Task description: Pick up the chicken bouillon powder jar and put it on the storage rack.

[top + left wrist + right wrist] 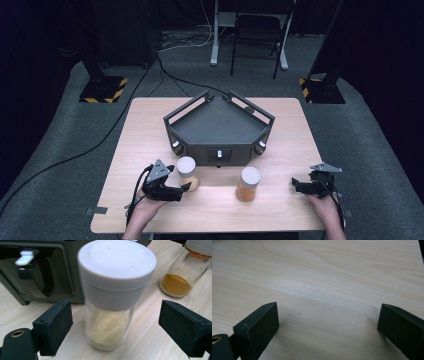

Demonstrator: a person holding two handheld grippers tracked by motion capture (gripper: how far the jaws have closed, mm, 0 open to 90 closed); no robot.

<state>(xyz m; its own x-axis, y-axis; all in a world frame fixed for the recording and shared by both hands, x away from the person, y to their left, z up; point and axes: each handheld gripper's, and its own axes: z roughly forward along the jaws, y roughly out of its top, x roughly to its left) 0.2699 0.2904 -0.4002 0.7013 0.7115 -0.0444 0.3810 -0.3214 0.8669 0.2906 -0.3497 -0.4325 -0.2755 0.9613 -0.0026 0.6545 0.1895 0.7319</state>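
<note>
**Pale jar stands between my open left jaws**

Between my left jaws stands the pale spice jar [110, 302], upright on the table [150, 130], its long axis straight up and its white cap level with the top of my left gripper view. My left gripper [184, 187] has its jaws spread wide, one pad on each side of the glass, and a clear gap shows on both sides, so nothing is gripped yet. The jar sits dead ahead of these jaws and a little deep between them; from the high view their tips reach its lower body.

Beyond that jar, off toward the far side of my left jaws, is the orange spice jar [248, 183], also upright and well apart from the first. Behind both is the dark grey tray [220, 125].

My right gripper [295, 186] lies low over bare wood, jaws apart with nothing between them, and the orange jar lies ahead of it, some way off.

I judge the coming move to be a straight squeeze by the left jaws across the glass body below the cap. My left hand is plainly the nearer one for the pale jar.
</note>
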